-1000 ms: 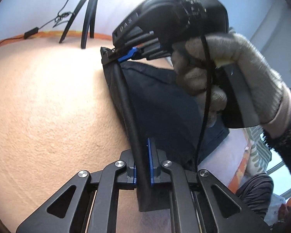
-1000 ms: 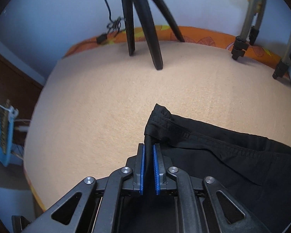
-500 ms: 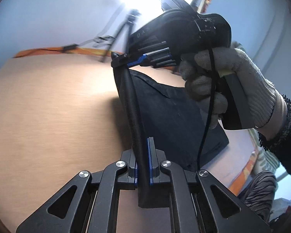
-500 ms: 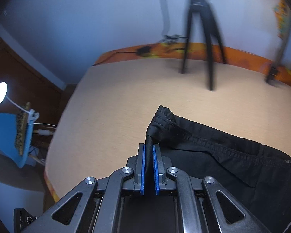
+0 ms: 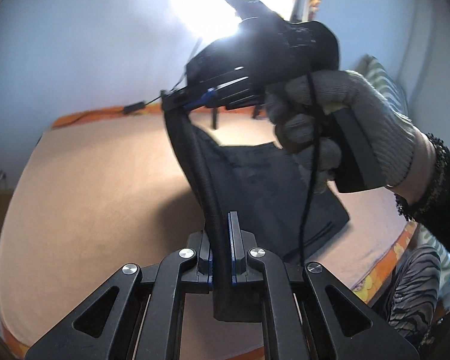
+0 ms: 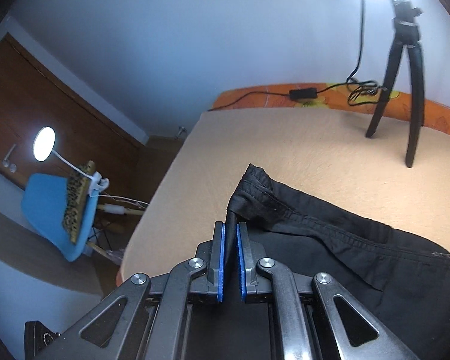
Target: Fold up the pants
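In the left wrist view, the waistband of the black pants (image 5: 255,186) is clamped between the narrow jaws of the left gripper (image 5: 222,240). The band is stretched up to the right gripper (image 5: 195,103), held by a gloved hand (image 5: 345,126), and the cloth hangs above the peach-covered bed (image 5: 90,195).

In the right wrist view, the right gripper (image 6: 230,255) is seen pinched on a waistband corner, the pants (image 6: 330,240) spread rightward over the bed (image 6: 285,150). A tripod (image 6: 405,75) is seen standing at the far edge.
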The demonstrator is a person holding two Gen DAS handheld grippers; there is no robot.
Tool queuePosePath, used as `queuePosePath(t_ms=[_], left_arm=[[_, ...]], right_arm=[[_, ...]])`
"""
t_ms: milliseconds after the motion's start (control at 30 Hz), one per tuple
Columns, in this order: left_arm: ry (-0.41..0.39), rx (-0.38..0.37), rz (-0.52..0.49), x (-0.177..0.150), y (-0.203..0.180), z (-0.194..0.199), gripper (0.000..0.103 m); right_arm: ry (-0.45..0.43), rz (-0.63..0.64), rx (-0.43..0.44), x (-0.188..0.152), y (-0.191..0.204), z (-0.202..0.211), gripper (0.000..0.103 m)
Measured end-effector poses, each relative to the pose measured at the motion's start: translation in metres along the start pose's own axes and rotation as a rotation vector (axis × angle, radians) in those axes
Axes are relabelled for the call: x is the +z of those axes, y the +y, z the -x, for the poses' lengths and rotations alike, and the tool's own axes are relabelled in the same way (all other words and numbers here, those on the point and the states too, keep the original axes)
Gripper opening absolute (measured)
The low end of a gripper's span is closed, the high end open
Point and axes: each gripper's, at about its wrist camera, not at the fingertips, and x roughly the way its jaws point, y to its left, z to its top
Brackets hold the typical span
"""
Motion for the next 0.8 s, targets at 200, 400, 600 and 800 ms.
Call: queuePosePath(t_ms=[200, 400, 600, 800], left_arm=[[-0.004, -0.054, -0.101, 0.015, -0.05, -0.006, 0.006], [0.03, -0.124, -0.171, 0.023, -0.087, -0.028, 0.006], [0.082, -0.193, -0.213, 0.023, -0.127, -0.069, 0.007], [0.16, -0.245, -0.24, 0.018, -0.148, -0.106, 0.007]], right_arm=[[-0.055, -0.015, 0.018, -0.003, -0.027, 0.054, 0.005], [-0.099, -0.041, -0.009, -0.014, -0.071, 0.104, 0.005], [-0.114, -0.105, -0.081, -0.03, -0.135, 0.139, 0.005], [-0.103, -0.175, -0.151, -0.048, -0.196, 0.146, 0.004]])
